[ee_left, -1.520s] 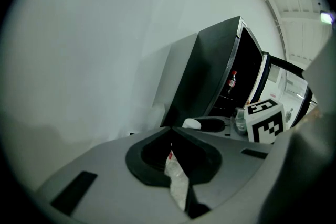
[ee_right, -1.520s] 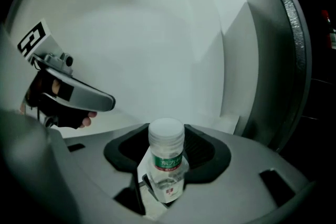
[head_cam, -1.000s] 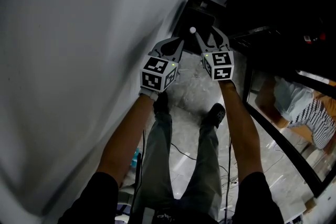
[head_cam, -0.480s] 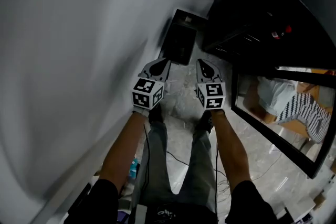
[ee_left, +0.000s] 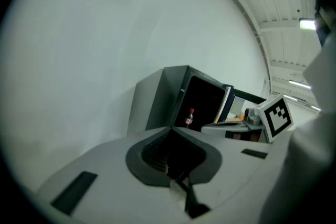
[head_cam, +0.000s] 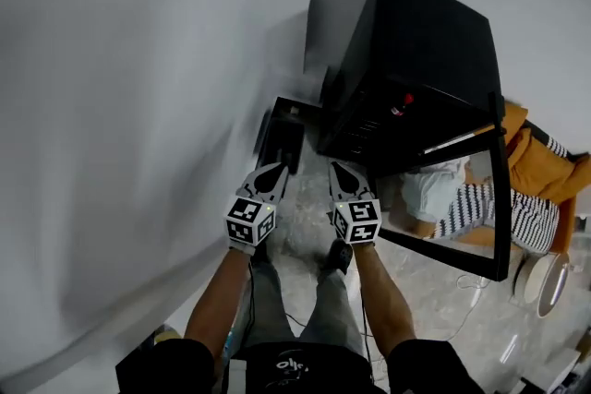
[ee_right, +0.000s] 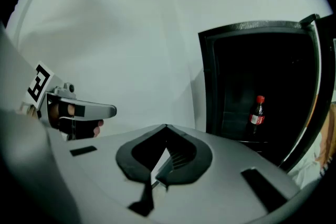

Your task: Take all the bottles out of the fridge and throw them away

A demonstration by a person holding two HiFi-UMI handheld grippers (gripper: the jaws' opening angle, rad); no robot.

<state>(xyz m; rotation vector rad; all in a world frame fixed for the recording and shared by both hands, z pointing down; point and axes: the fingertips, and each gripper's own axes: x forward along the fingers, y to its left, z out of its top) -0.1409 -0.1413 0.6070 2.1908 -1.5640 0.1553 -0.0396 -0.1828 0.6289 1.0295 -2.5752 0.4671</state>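
Open black fridge at 1 o'clock, black bin at 12. Left tongs, right tongs pressed together, empty. Red-capped bottle on fridge shelf. Likely step: reach in; next spread right tongs for bottle.

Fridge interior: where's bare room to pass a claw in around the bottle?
Bare shelf flanks the lone bottle: toward the fridge wall on one side, the open door on the other. Nothing crowded shows, though the interior is dark.
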